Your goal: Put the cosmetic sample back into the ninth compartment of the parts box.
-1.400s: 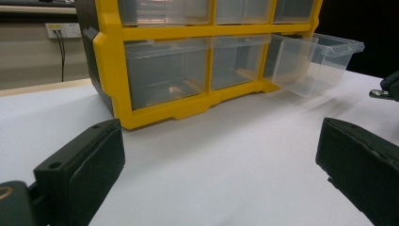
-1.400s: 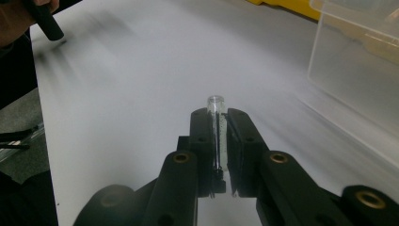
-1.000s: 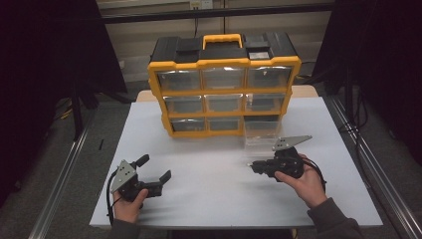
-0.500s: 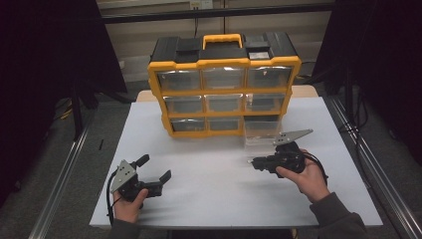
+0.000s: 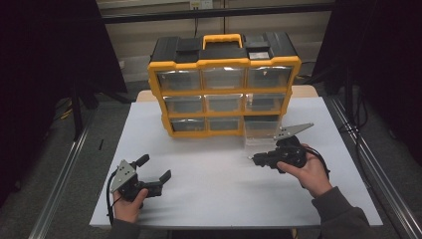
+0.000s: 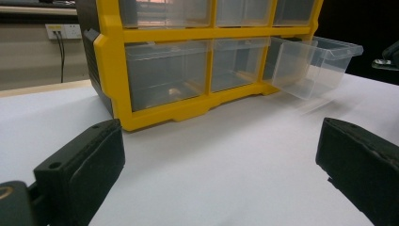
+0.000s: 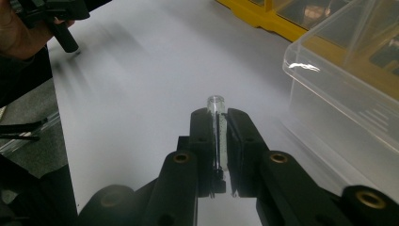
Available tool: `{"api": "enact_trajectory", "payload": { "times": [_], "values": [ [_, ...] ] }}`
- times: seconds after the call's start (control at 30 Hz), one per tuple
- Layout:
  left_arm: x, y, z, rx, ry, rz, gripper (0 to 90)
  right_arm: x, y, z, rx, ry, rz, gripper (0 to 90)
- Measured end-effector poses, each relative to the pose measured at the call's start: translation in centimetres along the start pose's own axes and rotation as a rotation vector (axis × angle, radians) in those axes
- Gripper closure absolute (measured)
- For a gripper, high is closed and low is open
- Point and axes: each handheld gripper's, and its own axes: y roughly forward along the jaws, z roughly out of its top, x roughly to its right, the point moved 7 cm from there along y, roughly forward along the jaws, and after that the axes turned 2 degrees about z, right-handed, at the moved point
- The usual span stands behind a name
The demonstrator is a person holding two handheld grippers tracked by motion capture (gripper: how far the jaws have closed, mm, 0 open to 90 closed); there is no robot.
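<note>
ITEM: small clear glass vial (image 7: pixel 216 123), slim, tube-shaped. LOC: pinched between the jaws of the right gripper (image 7: pixel 217 113), held above the white table top (image 5: pixel 209 164), not touching it. Long axis runs along the jaws; open-looking rim end pokes out just past the tips, other end sits back twd the hinge. Contents: cannot tell.

R gripper, high view (image 5: pixel 259 159): closed on the vial, tips pointing toward the person's left, across the table.

TARGET (judged): pulled-out clear plastic drawer (image 5: pixel 261 132), bottom row, right column of the yellow-and-black nine-drawer plastic organiser (image 5: pixel 224 82). Drawer sticks out fwd of the cabinet front and looks empty.

KEY RELATION: drawer lies just beside the R gripper, on the far side of it (twd the cabinet); in the right gripper view its wall (image 7: pixel 343 80) is to the right of the jaws, near. Vial axis lies roughly parallel to the drawer's front wall, so prob. a short swing over the rim, then release.

L gripper (image 5: pixel 154 169): jaws spread wide, holding nothing, low over near-left table, well apart from the drawer. R hand is the nearer one by far.
</note>
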Motion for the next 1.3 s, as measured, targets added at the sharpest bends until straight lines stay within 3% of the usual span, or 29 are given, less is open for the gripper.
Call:
{"api": "enact_trajectory", "payload": {
  "times": [1.3],
  "values": [
    [0.0,0.0,0.1,0.005,-0.007,0.002,1.9,1.4,-1.5,2.1,0.015,0.0,-0.016,81.3]
  ]
}}
